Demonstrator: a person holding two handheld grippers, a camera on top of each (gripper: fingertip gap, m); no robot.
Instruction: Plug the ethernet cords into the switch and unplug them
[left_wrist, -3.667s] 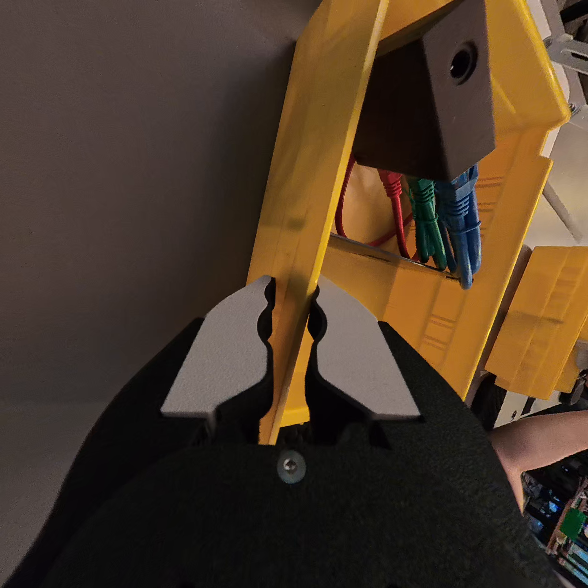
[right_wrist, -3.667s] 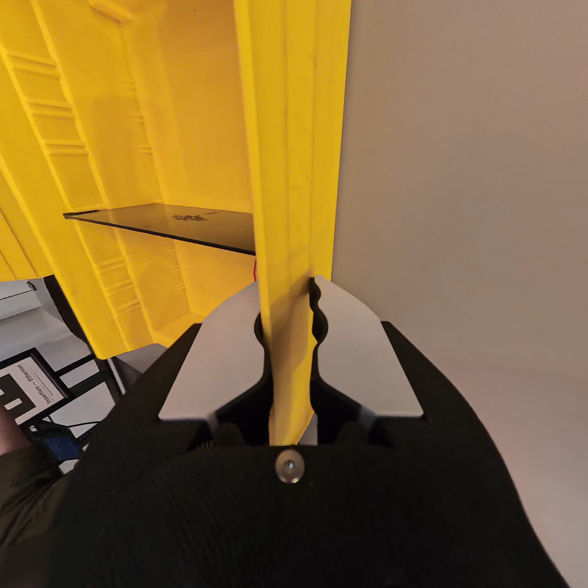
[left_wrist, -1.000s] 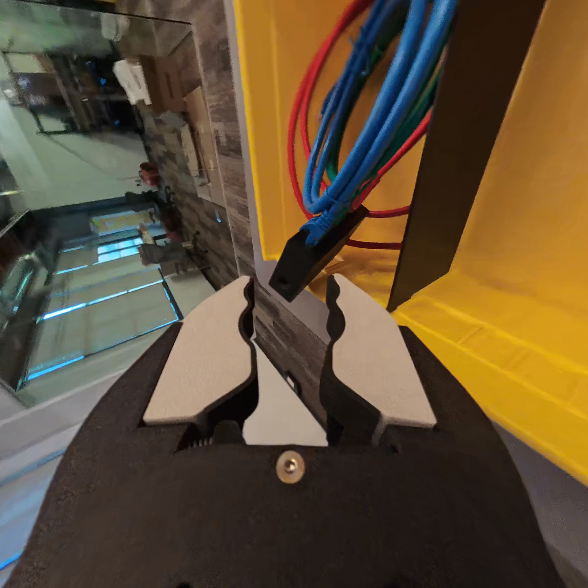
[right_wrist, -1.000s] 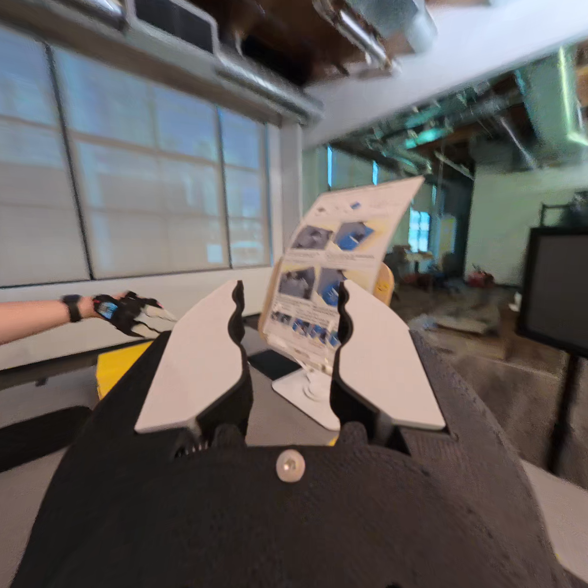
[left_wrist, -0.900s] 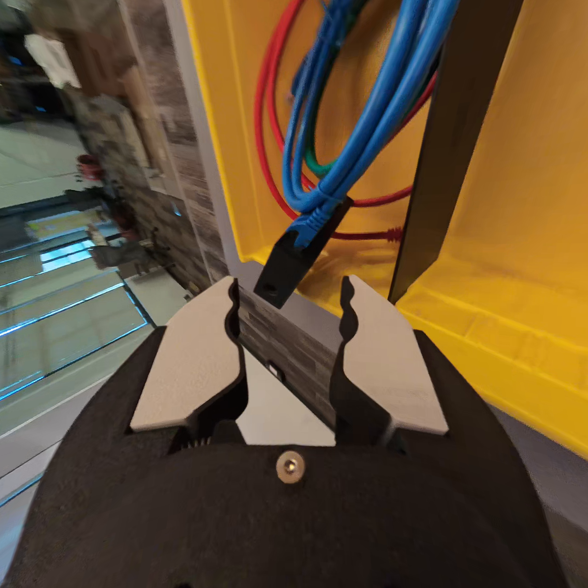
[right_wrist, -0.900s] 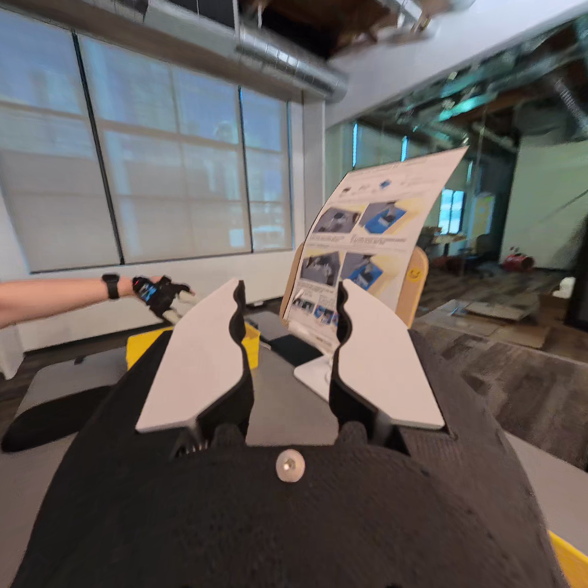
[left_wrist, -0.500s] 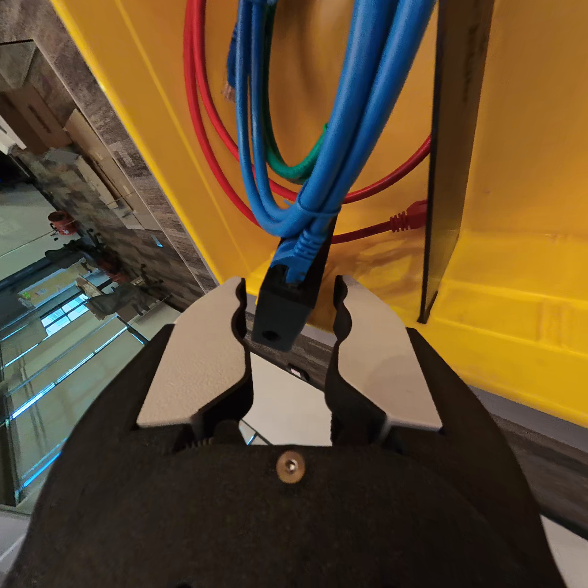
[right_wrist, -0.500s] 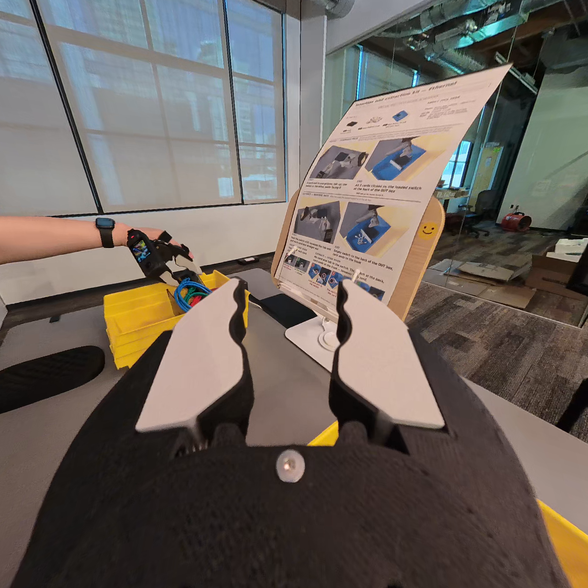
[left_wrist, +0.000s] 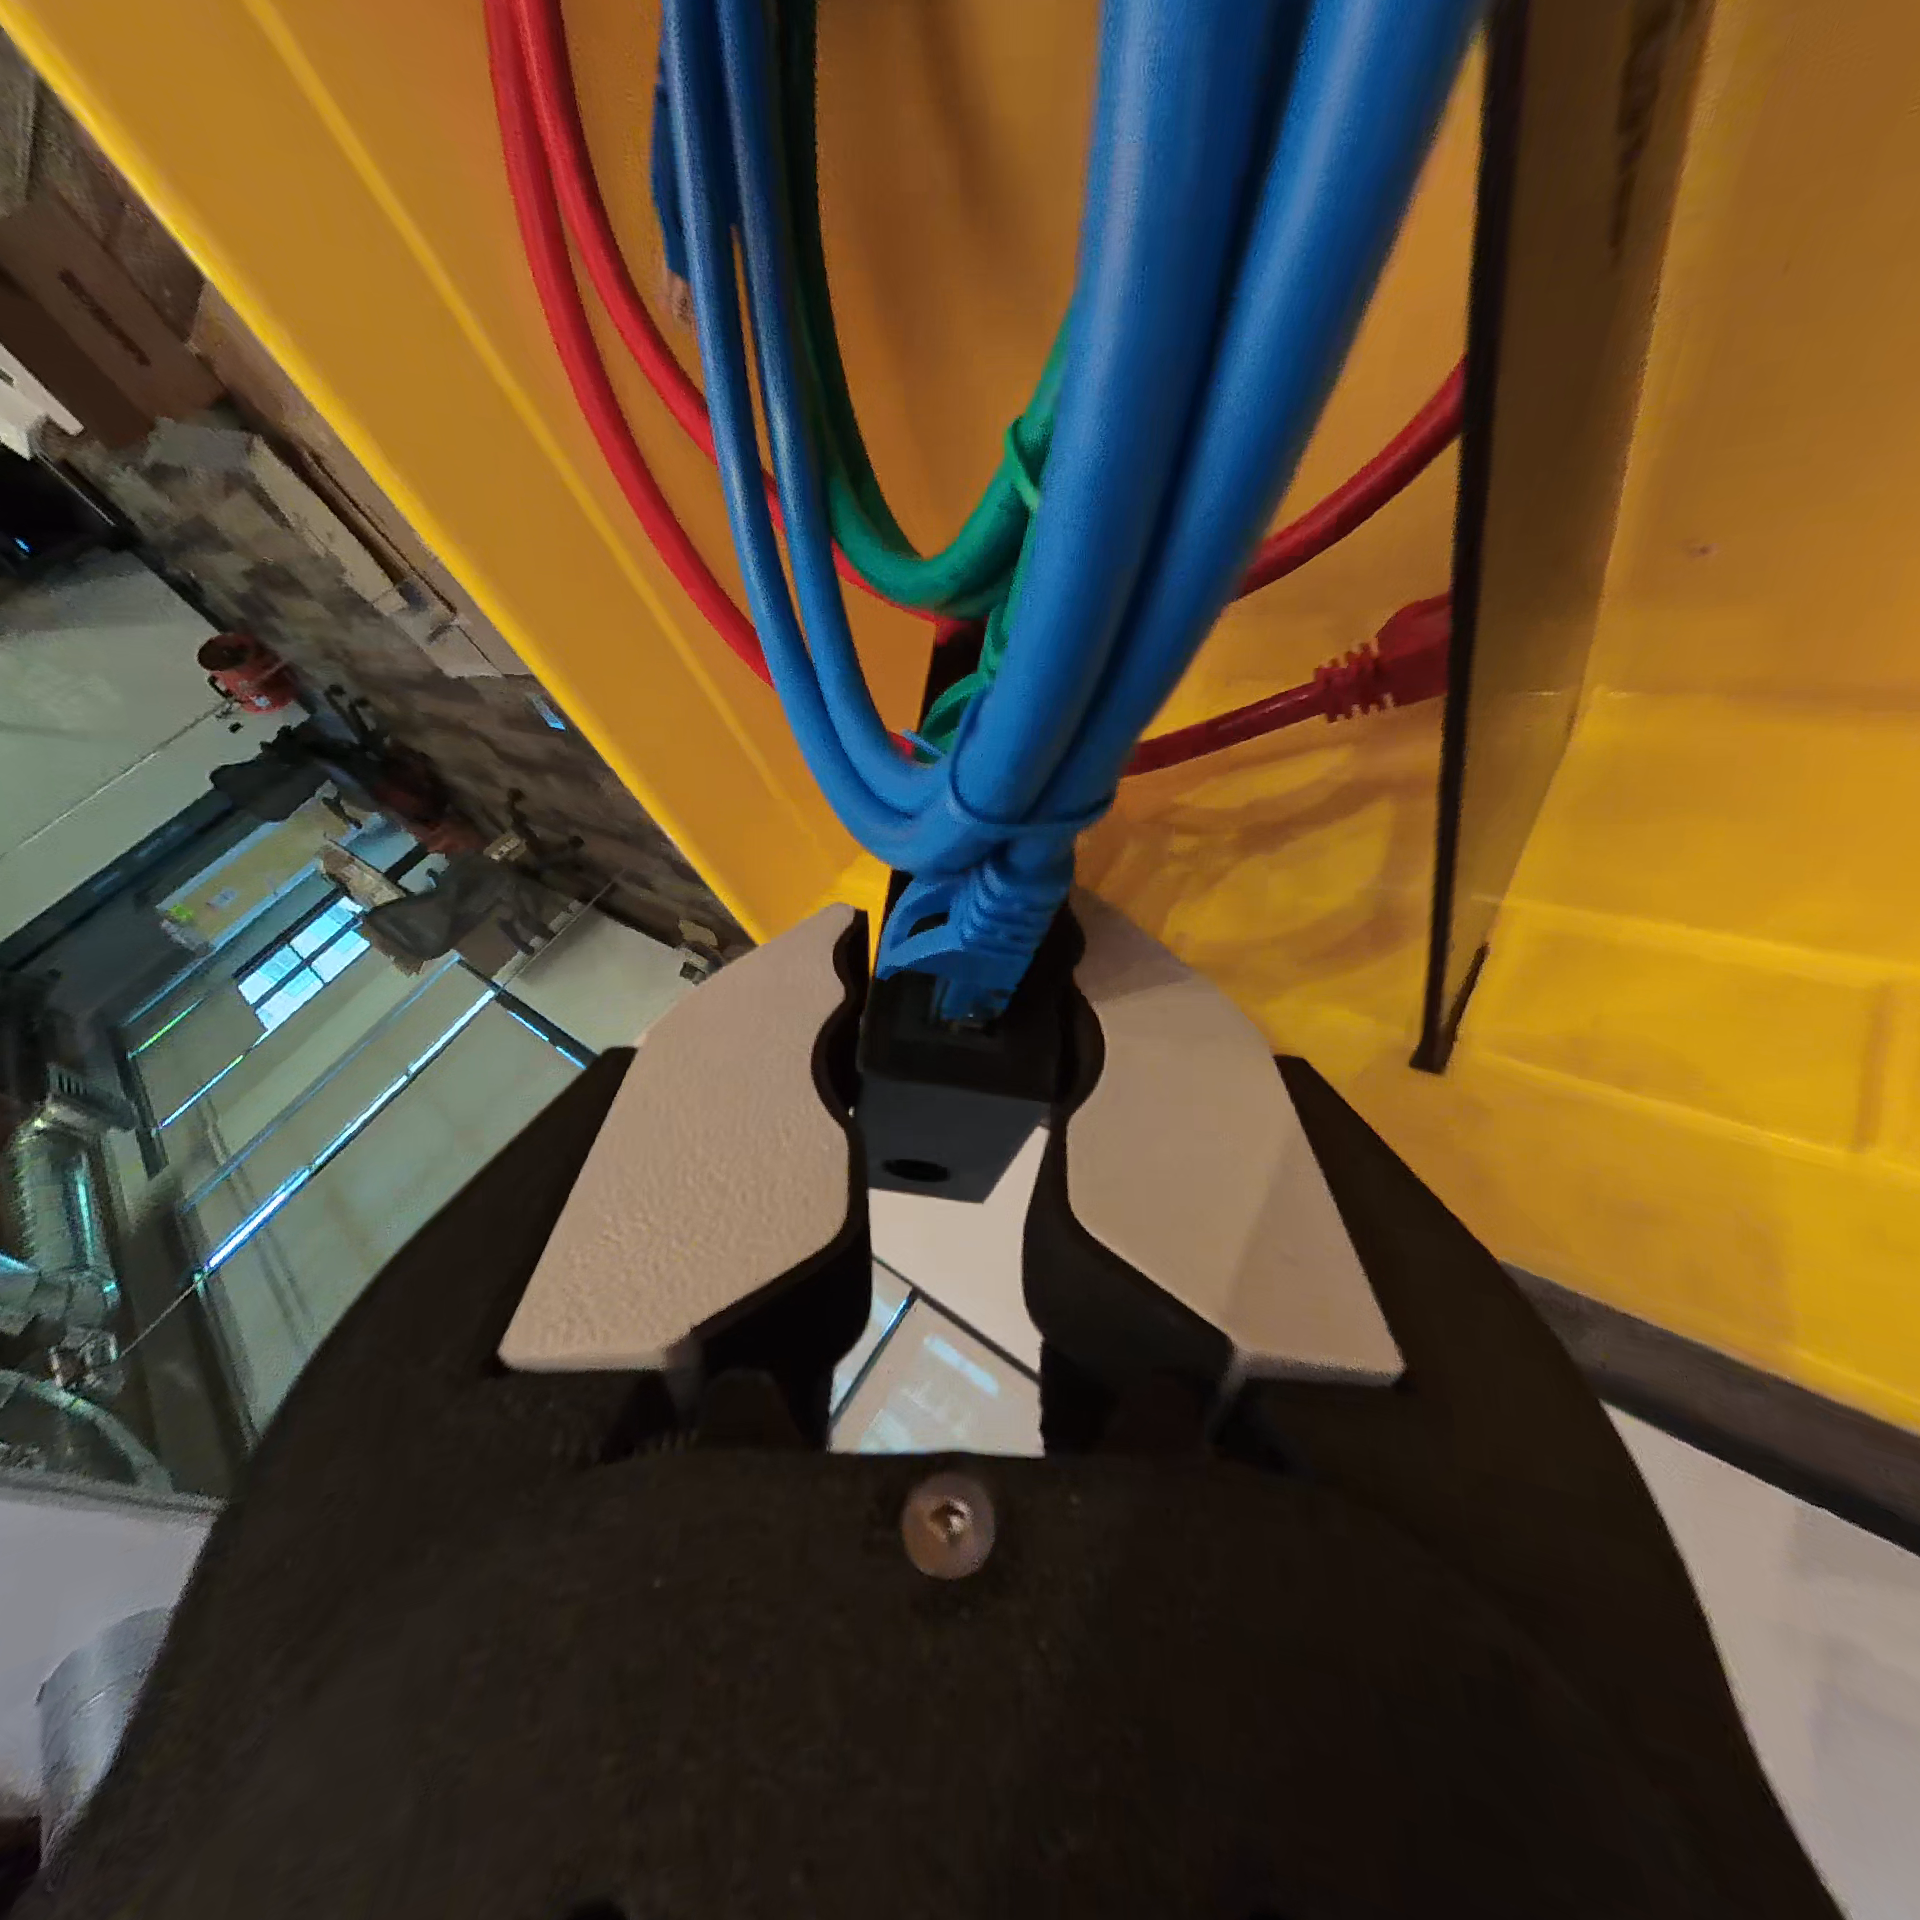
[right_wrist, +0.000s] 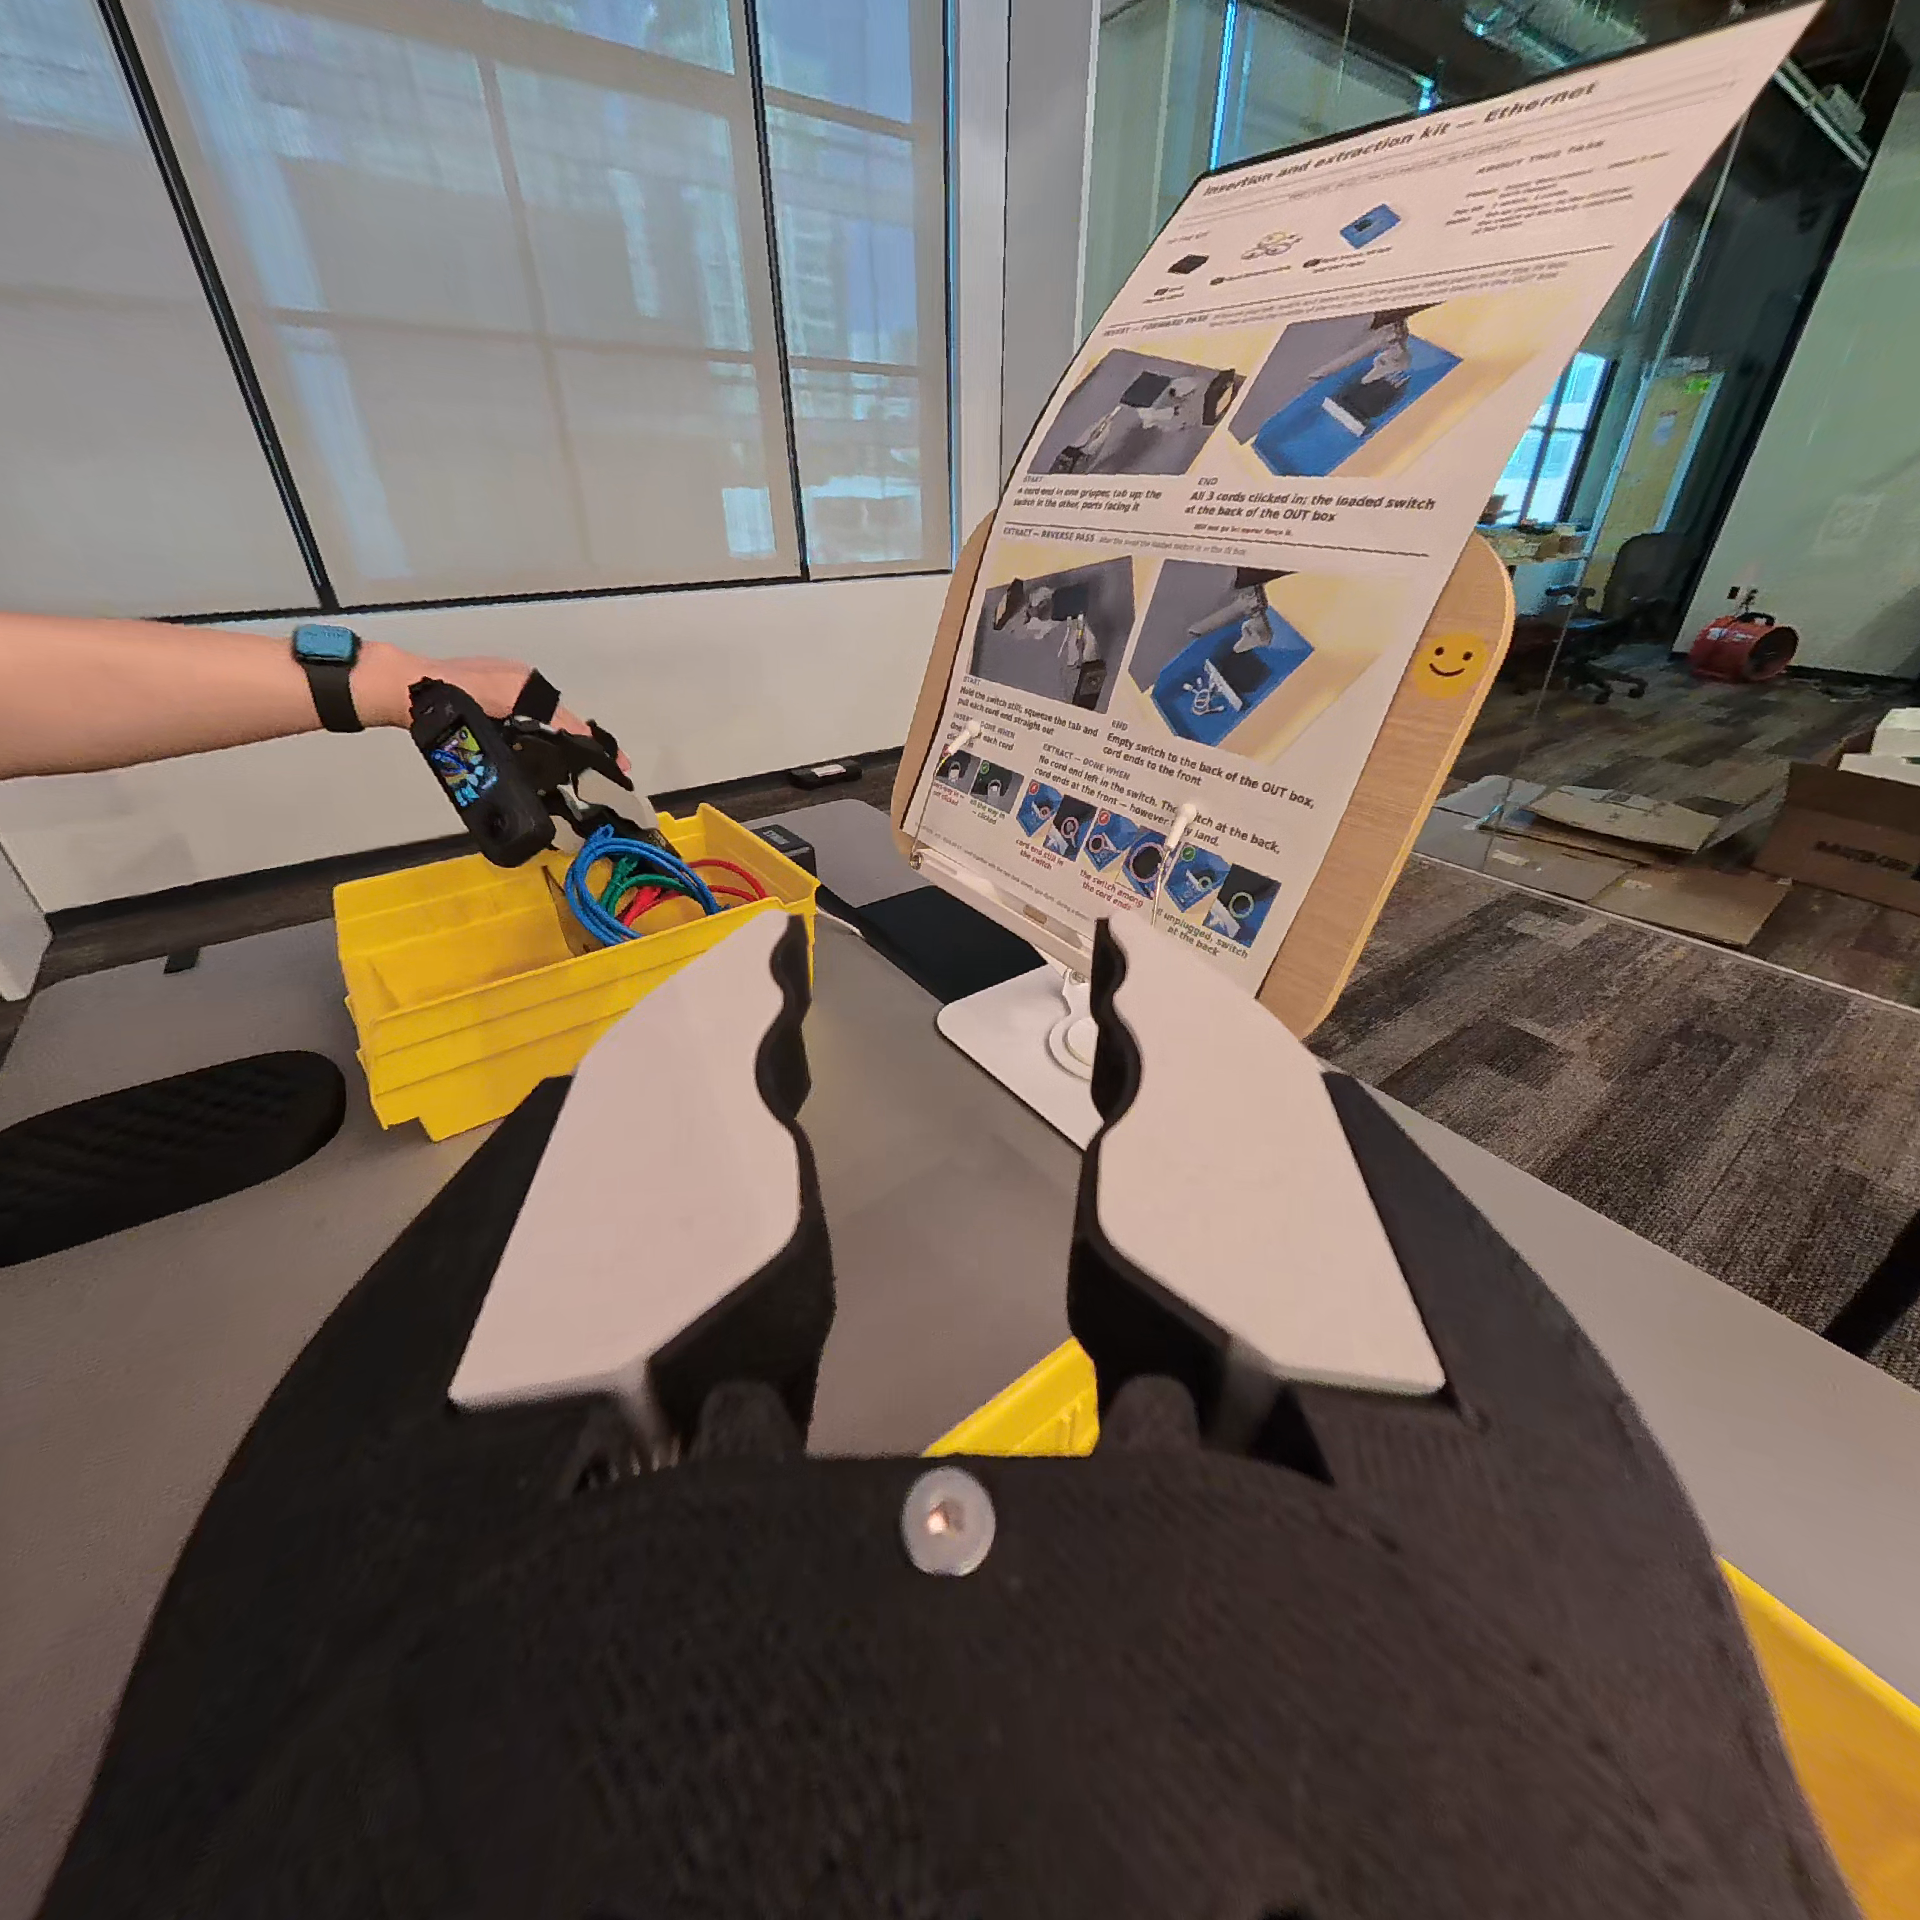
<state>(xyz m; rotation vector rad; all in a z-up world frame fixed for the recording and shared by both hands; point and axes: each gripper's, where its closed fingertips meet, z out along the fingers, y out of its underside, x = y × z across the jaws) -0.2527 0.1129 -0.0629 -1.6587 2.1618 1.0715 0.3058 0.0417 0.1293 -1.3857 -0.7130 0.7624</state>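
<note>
So the black switch (left_wrist: 951, 1091), center frame just below the yellow bin (left_wrist: 1662, 935), now sits between the left gripper (left_wrist: 961, 997) fingers, which closed in around it. Cords (left_wrist: 1039, 520) are plugged in, so unplugging probably comes next. Right gripper (right_wrist: 948, 1023) hangs wide, empty.

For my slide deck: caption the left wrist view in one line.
Left gripper closes around small black plastic switch with blue ethernet cord plugged in, inside yellow plastic bin.
</note>
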